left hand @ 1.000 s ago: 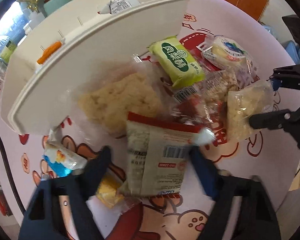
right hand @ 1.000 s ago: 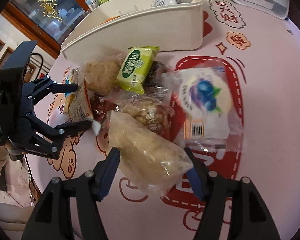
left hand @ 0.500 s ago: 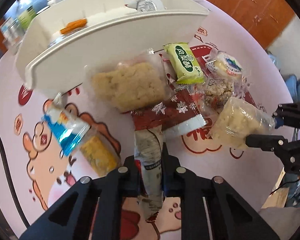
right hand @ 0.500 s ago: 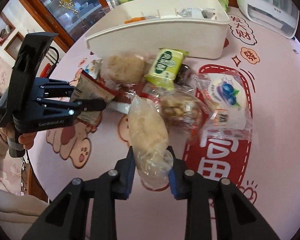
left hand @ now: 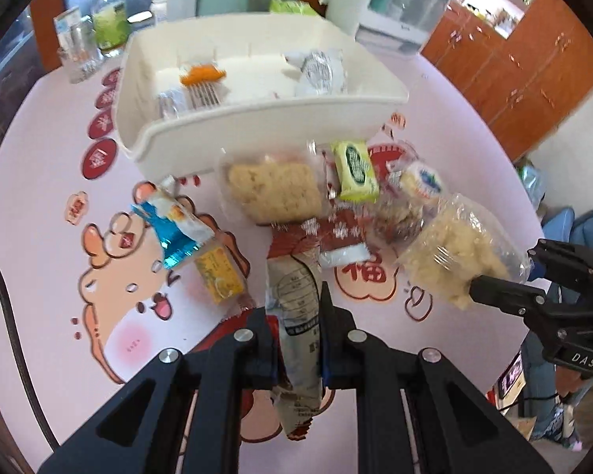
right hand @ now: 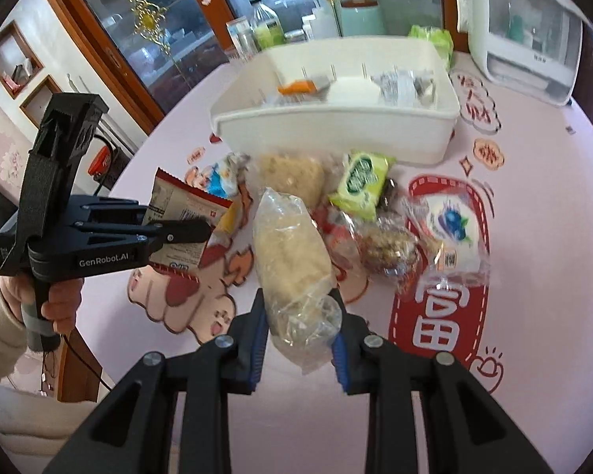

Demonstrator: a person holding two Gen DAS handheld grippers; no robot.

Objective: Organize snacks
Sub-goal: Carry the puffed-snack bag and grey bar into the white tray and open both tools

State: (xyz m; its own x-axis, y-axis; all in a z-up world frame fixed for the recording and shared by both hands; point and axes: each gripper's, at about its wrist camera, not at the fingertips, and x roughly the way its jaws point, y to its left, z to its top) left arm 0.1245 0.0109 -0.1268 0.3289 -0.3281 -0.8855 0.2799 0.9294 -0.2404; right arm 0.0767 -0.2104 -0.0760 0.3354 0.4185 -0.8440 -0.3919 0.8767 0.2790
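My left gripper (left hand: 296, 339) is shut on a beige snack packet with a red edge (left hand: 298, 316) and holds it above the table; it also shows in the right wrist view (right hand: 186, 221). My right gripper (right hand: 299, 339) is shut on a clear bag of pale puffed snack (right hand: 292, 252), also lifted, seen at the right of the left wrist view (left hand: 458, 249). A white bin (left hand: 257, 118) stands behind the snack pile and holds a few wrapped items. A green packet (left hand: 354, 170), a rice cake pack (left hand: 272, 189) and a blueberry pastry (right hand: 452, 221) lie on the table.
A blue packet (left hand: 170, 229) and a yellow packet (left hand: 217, 272) lie left of the pile. Bottles and jars (left hand: 106, 19) stand behind the bin. A white appliance (right hand: 522, 31) stands at the back right. The round table has a pink printed cloth (left hand: 39, 296).
Both grippers closed on their snacks and lifted them up and back from the pile. The table and bin now look farther away.
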